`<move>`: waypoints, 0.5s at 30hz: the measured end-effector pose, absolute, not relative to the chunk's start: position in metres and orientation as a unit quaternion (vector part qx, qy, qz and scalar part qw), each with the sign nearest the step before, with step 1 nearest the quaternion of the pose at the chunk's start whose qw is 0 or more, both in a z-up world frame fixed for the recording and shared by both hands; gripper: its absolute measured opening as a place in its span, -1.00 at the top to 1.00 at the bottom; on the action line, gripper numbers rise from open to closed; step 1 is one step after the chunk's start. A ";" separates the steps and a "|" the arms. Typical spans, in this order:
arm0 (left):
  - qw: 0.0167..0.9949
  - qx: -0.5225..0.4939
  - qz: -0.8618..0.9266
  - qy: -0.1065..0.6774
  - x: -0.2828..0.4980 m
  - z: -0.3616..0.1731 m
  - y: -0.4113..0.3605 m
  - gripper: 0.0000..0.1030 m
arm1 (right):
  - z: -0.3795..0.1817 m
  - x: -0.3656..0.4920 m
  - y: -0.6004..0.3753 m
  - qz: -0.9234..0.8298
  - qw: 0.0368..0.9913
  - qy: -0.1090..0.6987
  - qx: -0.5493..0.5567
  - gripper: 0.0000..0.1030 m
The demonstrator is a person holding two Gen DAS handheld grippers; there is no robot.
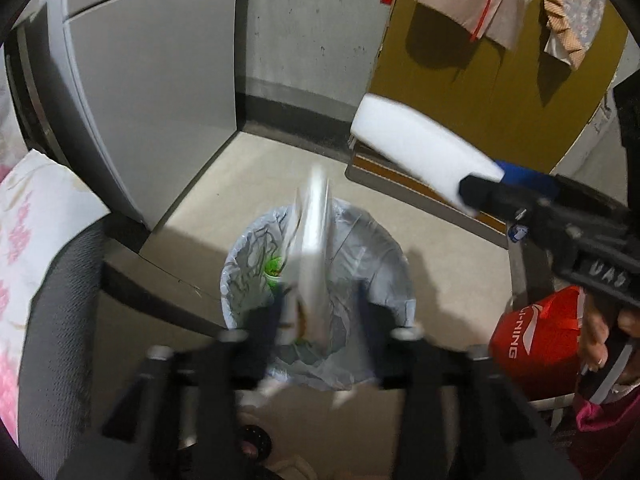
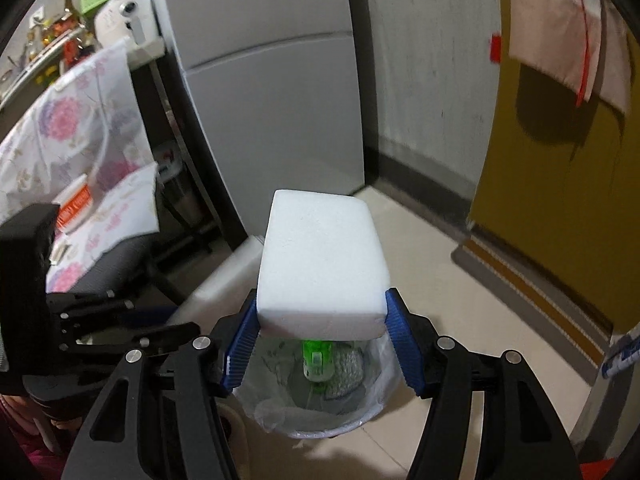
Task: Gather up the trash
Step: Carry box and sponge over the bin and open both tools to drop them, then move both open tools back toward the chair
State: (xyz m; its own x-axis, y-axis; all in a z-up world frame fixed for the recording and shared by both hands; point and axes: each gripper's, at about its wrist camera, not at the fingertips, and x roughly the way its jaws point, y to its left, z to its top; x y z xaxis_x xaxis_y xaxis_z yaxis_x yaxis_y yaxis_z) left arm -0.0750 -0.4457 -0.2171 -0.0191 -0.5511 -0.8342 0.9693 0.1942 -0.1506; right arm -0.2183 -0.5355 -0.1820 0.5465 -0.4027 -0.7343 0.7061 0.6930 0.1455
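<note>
Two grippers work over one lined trash bin. From the left wrist view, my left gripper [image 1: 320,312] hangs right above the bin [image 1: 400,276], its fingers spread apart; a pale, motion-blurred sheet of trash [image 1: 314,240] stands on edge between them, its lower end inside the bin's mouth. Blur hides whether the left finger touches it, so I judge it released or nearly so. A green item [image 1: 273,268] already lies in the bin. Off to the right, the right gripper [image 1: 476,190] carries a white foam block [image 1: 416,152], well apart from the bin and above the floor.

From the right wrist view, my right gripper [image 2: 322,334] is clenched on the foam block [image 2: 320,264], blue pads [image 2: 240,348] pressing both its sides, with the bin [image 2: 388,384] directly beneath and the green item [image 2: 316,360] visible inside.

Risks, as I judge them: the block looks nearly as wide as the bin's mouth, so letting go off-centre could leave it caught on the rim or send it onto the floor. The tall sheet may lean out and block it. Both tools crowd the same opening and could collide.
</note>
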 end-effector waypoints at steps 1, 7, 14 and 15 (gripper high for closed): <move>0.653 0.252 -0.580 0.417 -0.073 -0.220 -0.447 -0.05 | -0.188 -0.217 -0.539 -0.325 0.849 0.351 0.224 -0.24; 0.672 0.238 -0.559 0.423 -0.050 -0.216 -0.435 -0.10 | -0.228 -0.202 -0.558 -0.311 0.824 0.386 0.273 -0.56; 0.726 0.208 -0.520 0.400 -0.020 -0.184 -0.395 -0.11 | -0.200 -0.202 -0.555 -0.324 0.831 0.367 0.264 -0.56; 0.733 0.200 -0.516 0.396 -0.015 -0.178 -0.386 -0.11 | -0.193 -0.200 -0.554 -0.325 0.834 0.362 0.261 -0.56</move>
